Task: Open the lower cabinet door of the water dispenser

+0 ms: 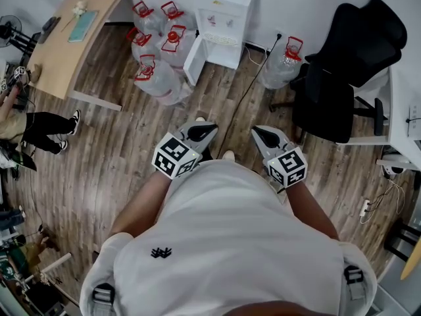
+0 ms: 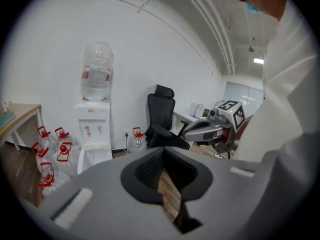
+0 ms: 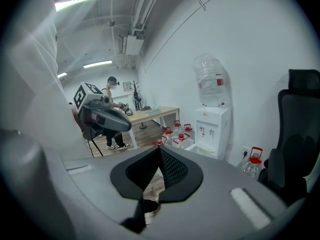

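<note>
Well, the white water dispenser (image 1: 225, 15) stands against the wall with a big clear bottle (image 2: 96, 71) on top. Its lower door (image 1: 195, 59) looks swung out toward the red-capped jugs (image 1: 161, 51) crowded just beside it. A lone jug (image 1: 284, 61) and a black chair (image 1: 348, 64) sit on the dispenser's other side. My left gripper (image 1: 205, 131) and right gripper (image 1: 263, 135) hang well short of the dispenser, both pinched closed on nothing.

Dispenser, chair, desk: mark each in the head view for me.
Dispenser (image 1: 227, 8), head view, white front.
Chair (image 1: 325, 107), head view, black upholstery.
Desk (image 1: 66, 56), head view, bare wooden top.
</note>
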A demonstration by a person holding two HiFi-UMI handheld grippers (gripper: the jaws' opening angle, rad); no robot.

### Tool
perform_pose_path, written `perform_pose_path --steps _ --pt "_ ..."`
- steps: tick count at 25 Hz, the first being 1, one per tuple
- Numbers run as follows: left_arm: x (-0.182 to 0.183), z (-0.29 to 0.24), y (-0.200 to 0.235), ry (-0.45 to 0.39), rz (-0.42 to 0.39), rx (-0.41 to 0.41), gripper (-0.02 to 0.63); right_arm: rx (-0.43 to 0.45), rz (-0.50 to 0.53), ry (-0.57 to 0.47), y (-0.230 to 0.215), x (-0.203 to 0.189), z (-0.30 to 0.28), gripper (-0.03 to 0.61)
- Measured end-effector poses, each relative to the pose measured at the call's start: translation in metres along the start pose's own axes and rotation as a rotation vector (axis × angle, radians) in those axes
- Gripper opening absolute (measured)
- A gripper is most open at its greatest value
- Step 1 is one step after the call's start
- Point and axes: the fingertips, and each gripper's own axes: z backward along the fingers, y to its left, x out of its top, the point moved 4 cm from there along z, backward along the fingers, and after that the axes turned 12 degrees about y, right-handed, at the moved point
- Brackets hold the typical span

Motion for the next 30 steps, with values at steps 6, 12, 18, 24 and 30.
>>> perform_pose_path --steps 6,12,18,24,30 --pt "-0.009 0.000 0.005 -0.010 0.033 -0.001 0.057 0.013 -0.004 0.026 0.005 -0.009 -0.007 0.002" --pt "0.007 -0.002 0.024 -0.031 0.034 -0.001 0.057 0.011 -0.009 0.018 -0.003 0.009 -0.018 0.002" --pt "0.011 0.004 0.054 -0.045 0.031 -0.007 0.057 0.016 0.017 0.030 -0.003 0.032 -0.047 0.002" --pt "0.014 0.016 0.103 -0.048 0.040 -0.024 0.057 0.001 0.028 0.034 -0.005 0.060 -0.082 0.002" --pt "0.028 0.028 0.146 -0.058 0.007 -0.042 0.057 -0.035 0.024 0.033 -0.006 0.093 -0.110 0.002"
